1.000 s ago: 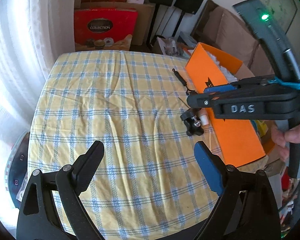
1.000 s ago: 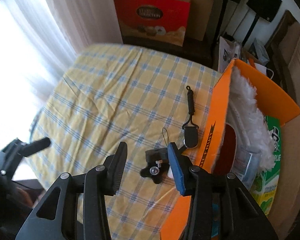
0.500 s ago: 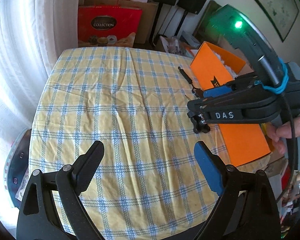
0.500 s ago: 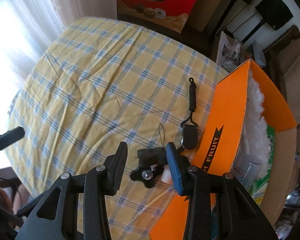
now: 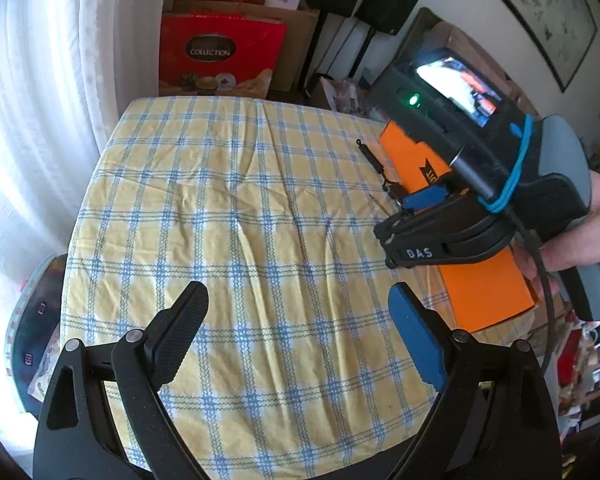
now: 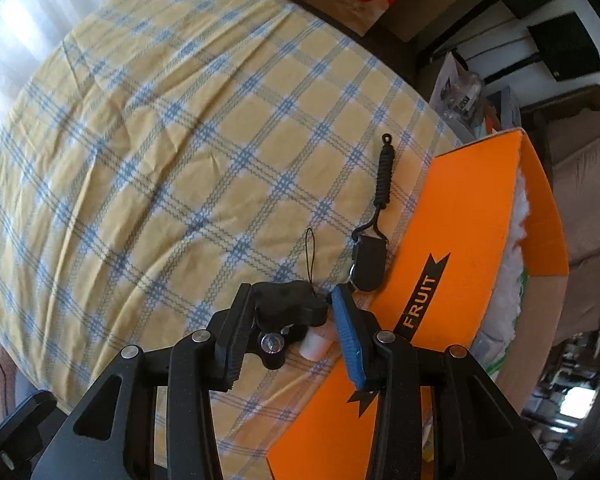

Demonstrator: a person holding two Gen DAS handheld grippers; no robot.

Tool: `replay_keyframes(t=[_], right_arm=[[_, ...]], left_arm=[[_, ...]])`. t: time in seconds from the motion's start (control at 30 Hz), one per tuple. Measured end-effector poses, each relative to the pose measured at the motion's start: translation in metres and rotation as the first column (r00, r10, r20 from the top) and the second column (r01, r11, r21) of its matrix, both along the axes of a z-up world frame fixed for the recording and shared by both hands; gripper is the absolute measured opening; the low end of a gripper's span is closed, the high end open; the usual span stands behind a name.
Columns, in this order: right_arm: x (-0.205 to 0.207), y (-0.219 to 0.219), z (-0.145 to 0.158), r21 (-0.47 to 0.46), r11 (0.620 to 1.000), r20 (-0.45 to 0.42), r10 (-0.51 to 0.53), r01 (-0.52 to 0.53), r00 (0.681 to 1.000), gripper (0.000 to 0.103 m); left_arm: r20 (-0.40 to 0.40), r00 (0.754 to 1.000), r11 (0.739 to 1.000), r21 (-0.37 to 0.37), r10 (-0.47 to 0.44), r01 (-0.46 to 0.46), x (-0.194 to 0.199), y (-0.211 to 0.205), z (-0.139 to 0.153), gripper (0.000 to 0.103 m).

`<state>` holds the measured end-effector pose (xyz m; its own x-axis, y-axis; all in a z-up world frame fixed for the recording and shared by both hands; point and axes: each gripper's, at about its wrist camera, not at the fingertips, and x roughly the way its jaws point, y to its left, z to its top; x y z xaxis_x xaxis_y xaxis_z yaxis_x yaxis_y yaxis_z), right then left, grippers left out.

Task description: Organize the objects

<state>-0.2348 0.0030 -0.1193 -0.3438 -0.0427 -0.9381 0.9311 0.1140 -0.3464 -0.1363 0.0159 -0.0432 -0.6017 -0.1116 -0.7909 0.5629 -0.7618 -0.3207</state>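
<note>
Looking down my right gripper [image 6: 292, 312], I have its jaws set round the black star knob [image 6: 288, 306] on the yellow checked tablecloth [image 6: 172, 152]: the black pad sits against the knob's left side, the blue pad just beside its right side, and I cannot tell whether that one presses yet, so I would not call it a firm hold. Jaws are partly closed, not wide. A bolt head shows on the knob's underside toward me, and a small white cylinder [image 6: 314, 346] lies touching or just beside the knob, low between the fingers. A thin black loop cord runs up from the knob. Just past the blue pad lies a black tag with a braided lanyard [image 6: 382, 184], right against the side of the orange box [image 6: 460, 216] marked FRUIT, which holds white fluffy stuff. From the left wrist view, my left gripper [image 5: 296, 340] hangs over bare cloth with jaws wide apart and nothing between them; a hand [image 5: 580, 236] grips the right tool's handle beside the orange box
</note>
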Motion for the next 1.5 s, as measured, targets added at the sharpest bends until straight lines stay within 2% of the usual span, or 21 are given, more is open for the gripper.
replay_keyframes(t=[0.1,0.23,0.57,0.8,0.97,1.13,1.37,1.43,1.5], right_arm=[[0.002,0.0,-0.005,0.02,1.0,-0.005,0.014,-0.014,1.0,0.039],[0.001,0.0,-0.001,0.0,1.0,0.001,0.023,-0.023,1.0,0.035],[-0.007,0.014,0.035,-0.155,0.987,0.139,-0.014,0.035,0.99,0.035],[-0.016,0.037,0.076,-0.284,0.953,0.247,-0.034,0.105,0.968,0.035],[-0.026,0.053,0.1,-0.342,0.929,0.295,-0.037,0.141,0.955,0.035],[-0.04,0.066,0.115,-0.387,0.906,0.33,-0.04,0.174,0.943,0.035],[-0.058,0.085,0.127,-0.428,0.877,0.381,-0.043,0.218,0.924,0.035],[-0.063,0.091,0.128,-0.441,0.866,0.395,-0.047,0.234,0.918,0.035],[-0.067,0.097,0.129,-0.458,0.853,0.41,-0.049,0.252,0.911,0.035]], left_arm=[[-0.004,1.0,1.0,0.006,0.005,-0.005,0.002,-0.001,-0.001,0.09],[-0.001,1.0,1.0,0.008,0.004,-0.004,0.004,-0.003,-0.003,0.09],[0.007,0.999,0.999,-0.005,-0.032,0.032,-0.014,0.01,-0.002,0.09],[0.016,0.996,0.997,0.008,-0.082,0.082,-0.047,0.027,-0.009,0.09],[0.022,0.993,0.993,-0.008,-0.119,0.119,-0.072,0.04,-0.016,0.09],[0.049,0.989,0.99,-0.03,-0.138,0.139,-0.094,0.051,-0.029,0.088],[0.064,0.991,0.993,-0.03,-0.116,0.118,-0.113,0.054,-0.038,0.086],[0.073,0.991,0.993,-0.039,-0.11,0.113,-0.117,0.056,-0.04,0.083],[0.097,0.99,0.992,-0.052,-0.107,0.112,-0.124,0.058,-0.043,0.076]])
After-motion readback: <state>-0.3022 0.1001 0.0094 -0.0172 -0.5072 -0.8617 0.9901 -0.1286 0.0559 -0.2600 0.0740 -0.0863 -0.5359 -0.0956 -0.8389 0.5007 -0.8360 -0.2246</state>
